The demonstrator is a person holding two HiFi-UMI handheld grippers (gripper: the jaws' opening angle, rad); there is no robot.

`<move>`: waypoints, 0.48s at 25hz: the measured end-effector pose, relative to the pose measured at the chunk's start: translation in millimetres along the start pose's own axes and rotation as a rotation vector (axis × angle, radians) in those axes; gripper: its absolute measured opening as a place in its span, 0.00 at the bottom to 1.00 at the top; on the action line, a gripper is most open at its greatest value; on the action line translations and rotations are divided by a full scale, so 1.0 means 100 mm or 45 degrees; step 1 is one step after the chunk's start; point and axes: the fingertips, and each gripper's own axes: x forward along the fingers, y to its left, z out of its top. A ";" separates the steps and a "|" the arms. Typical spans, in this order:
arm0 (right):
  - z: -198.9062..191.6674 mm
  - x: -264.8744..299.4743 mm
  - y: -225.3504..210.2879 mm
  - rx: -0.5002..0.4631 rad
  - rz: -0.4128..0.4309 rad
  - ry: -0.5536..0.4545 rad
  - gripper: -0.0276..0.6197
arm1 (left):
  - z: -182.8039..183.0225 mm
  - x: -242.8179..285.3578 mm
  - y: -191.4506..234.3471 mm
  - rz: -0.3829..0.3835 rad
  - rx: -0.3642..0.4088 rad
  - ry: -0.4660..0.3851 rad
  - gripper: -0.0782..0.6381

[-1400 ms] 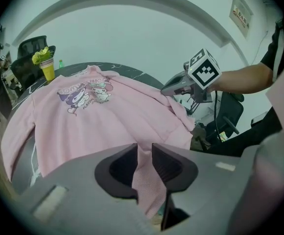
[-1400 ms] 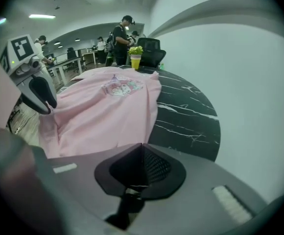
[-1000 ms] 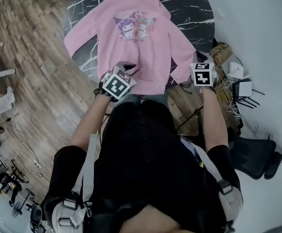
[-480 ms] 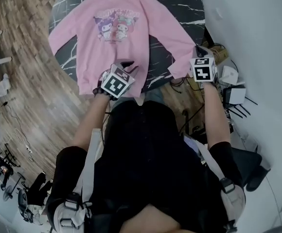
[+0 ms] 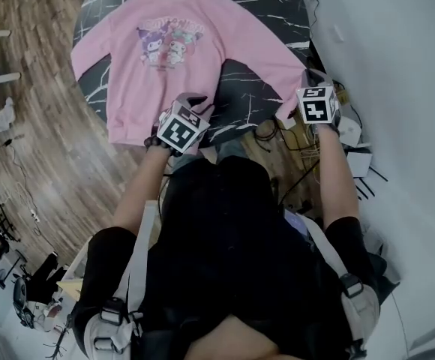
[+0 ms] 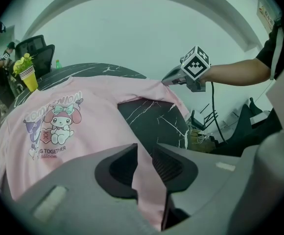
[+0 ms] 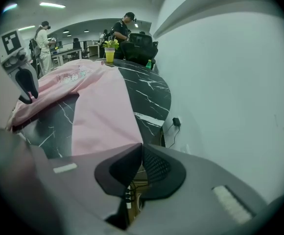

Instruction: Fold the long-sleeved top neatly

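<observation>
Two grips on top (image 5: 174, 60), flat on table (image 5: 255, 100): left gripper (image 6: 144, 163) pinches hem, right gripper (image 7: 141, 153) shut on cuff; laying-out step, next probably carry that sleeve across the chest.

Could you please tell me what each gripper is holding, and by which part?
Both hold the pink top: the left gripper pinches its bottom hem, the right gripper the end of one sleeve.

Open-plan office: desks (image 7: 66, 54), swivel chairs (image 6: 35, 47), ceiling strip lights (image 7: 53, 5).
</observation>
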 end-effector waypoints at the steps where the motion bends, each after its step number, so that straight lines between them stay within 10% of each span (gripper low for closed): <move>1: 0.01 0.02 -0.05 -0.009 -0.003 -0.001 0.06 | 0.00 0.01 0.00 0.002 -0.003 0.002 0.25; 12: 0.15 0.25 -0.41 -0.091 -0.035 0.002 0.06 | 0.06 0.06 0.05 0.021 -0.053 0.030 0.25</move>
